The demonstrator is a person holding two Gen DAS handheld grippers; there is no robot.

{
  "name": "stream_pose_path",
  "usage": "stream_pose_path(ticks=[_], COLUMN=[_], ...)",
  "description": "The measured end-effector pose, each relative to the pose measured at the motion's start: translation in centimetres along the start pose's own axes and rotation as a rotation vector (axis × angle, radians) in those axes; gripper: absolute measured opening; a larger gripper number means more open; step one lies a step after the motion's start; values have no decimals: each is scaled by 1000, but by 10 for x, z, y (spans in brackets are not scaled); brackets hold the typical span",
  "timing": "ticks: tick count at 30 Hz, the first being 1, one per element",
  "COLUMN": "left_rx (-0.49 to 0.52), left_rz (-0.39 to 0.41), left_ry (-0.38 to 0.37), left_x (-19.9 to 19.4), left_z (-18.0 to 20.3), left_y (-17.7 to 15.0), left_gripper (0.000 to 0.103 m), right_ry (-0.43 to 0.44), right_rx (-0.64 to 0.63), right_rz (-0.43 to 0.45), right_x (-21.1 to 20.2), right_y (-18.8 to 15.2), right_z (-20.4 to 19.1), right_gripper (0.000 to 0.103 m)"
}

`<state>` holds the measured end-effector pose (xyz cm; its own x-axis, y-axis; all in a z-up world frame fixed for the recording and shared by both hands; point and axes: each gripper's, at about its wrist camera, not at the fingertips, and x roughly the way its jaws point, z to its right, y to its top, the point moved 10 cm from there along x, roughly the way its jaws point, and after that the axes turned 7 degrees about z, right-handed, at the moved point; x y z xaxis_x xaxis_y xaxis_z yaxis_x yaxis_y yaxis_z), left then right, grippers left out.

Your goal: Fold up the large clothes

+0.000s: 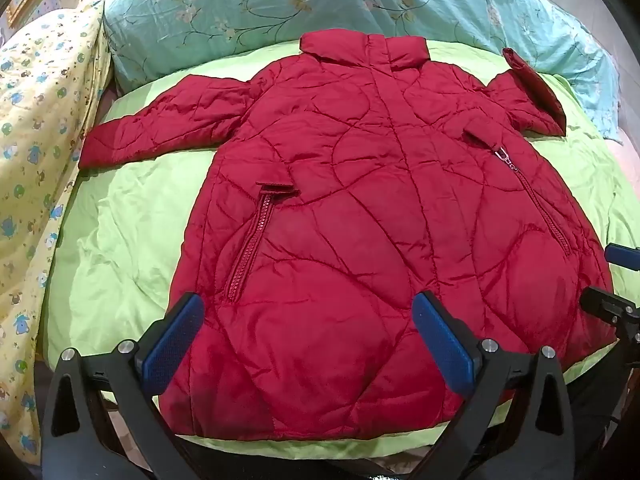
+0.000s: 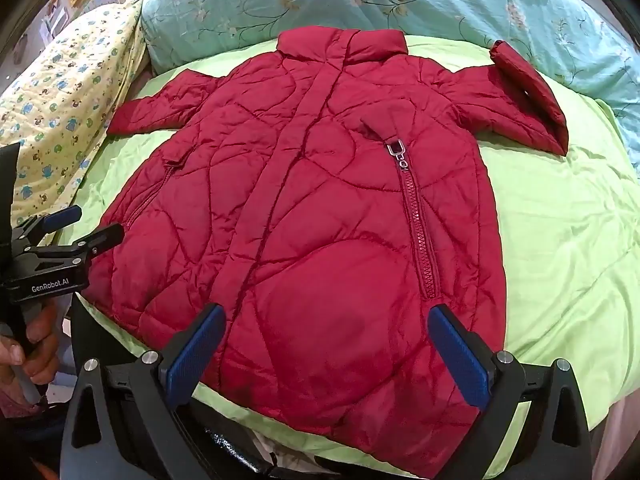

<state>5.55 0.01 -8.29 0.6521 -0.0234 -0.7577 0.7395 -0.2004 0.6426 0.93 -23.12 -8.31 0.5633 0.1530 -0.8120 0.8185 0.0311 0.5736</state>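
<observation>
Coat (image 1: pixel 360 216) spread flat, front up, on green sheet (image 1: pixel 132 232); left gripper (image 1: pixel 308 344) and right gripper (image 2: pixel 326 356) above hem, fully open, empty; risk: slick padded fabric slipping from shallow pinch.

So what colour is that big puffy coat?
Deep red coat, quilted with wavy stitching; clearest in the right wrist view.

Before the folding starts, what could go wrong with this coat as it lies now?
1. The right sleeve is already doubled back, so folding it in may leave a lump.
2. The puffy coat may spring open after a fold.
3. The green sheet is loose and wrinkled; an open hand-held gripper might pinch it with the hem.
</observation>
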Motion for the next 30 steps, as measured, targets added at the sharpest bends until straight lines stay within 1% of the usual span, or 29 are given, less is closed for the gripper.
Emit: stream_pose_path(ticks=[4,7,14,15,17,21,23,27,30], left_rx=[1,4,4,4,1,-7,-12,-53,-62], left_rz=[-3,-5,-8,-8,-7,-14,-18,-61,-72], left_ry=[-1,-1,-2,-6,-10,-8,-8,-51,-52], left_x=[1,3,5,7,8,13,17,24,29], left_z=[2,3,4,4,3,0,-2,-4,-6], left_y=[0,0,1,2,3,6,8,7,10], left_gripper=[103,103,103,103,103,103,103,103,103], right_ry=[15,1,5,13,27,14,5,-15,-35], right_rx=[10,1,-3,5,27,34,37,45,47], right_rz=[8,7,52,45,-10,-23,-7,23,46], right_x=[0,1,2,3,6,9,9,8,8], right_y=[1,1,9,9,6,8,13,25,34], right_z=[-1,0,3,4,5,14,20,35,47], right_gripper=[102,102,102,102,102,102,102,102,102])
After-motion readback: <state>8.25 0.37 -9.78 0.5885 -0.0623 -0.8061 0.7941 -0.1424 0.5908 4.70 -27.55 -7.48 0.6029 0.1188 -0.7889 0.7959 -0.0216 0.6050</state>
